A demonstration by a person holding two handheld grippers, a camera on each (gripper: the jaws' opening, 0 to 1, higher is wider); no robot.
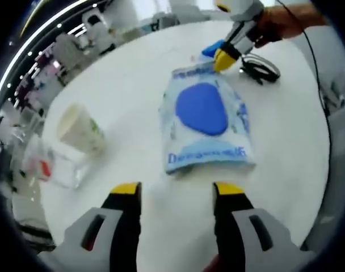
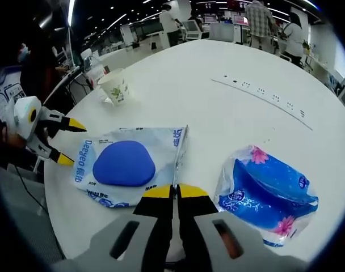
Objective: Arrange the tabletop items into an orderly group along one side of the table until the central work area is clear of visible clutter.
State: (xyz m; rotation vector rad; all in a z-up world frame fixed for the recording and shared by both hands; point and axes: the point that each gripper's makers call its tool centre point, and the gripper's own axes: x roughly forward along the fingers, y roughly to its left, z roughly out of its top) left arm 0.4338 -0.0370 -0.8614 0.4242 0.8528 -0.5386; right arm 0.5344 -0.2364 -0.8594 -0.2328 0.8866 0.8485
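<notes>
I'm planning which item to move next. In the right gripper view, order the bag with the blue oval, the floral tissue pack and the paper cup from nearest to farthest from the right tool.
1. Bag with the blue oval: its edge pinched in the right tool.
2. Floral tissue pack: just right of the tool.
3. Paper cup: far side, upper left.

**Bright room, soft focus on the left**

Ceiling strip lights [image 2: 113, 22] lit the room evenly, showing at eleven to twelve o'clock in the right gripper view and as a curved glare streak at ten o'clock in the left gripper view. The white table [image 1: 133, 96] was washed nearly featureless, with only faint shadows under things. The left gripper view was blurred throughout; print on the blue-and-white packet [image 1: 205, 116] smeared. The right gripper view was sharper. Both bent straight lines strongly toward their edges.
</notes>
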